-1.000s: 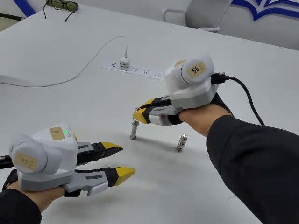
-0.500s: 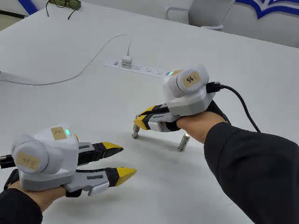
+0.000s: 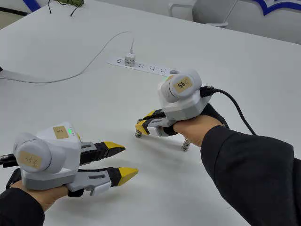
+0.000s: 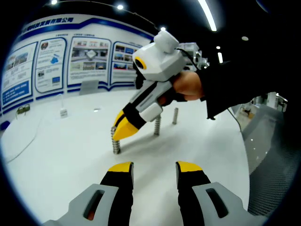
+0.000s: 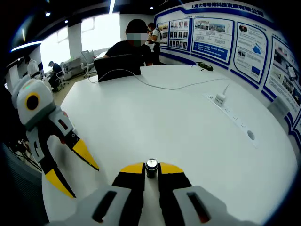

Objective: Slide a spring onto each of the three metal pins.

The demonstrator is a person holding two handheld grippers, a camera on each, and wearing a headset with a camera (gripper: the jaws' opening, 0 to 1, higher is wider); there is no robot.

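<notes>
My right gripper [image 3: 141,126] is shut on a spring [image 5: 151,164] that sits over a metal pin [image 3: 138,133] standing upright on the white table. In the left gripper view the yellow tips of the right gripper [image 4: 123,130] sit on top of that spring-covered pin [image 4: 115,143]. Two more upright pins with springs [image 4: 156,126] [image 4: 175,115] stand behind it. One of them [image 3: 186,144] pokes out under the right wrist in the head view. My left gripper [image 3: 123,161] hovers open at the near left with nothing between its fingers [image 4: 155,167].
A white power strip [image 3: 146,68] with a plugged charger [image 3: 130,59] and a thin cable lies at the back of the table [image 3: 70,103]. A black cable [image 3: 233,104] trails from the right gripper. A person [image 5: 134,44] sits at the table's far end.
The right gripper has come down along the pin with the spring between its fingers, now closer to the table. The left gripper has stayed put; the head view has shifted slightly.
</notes>
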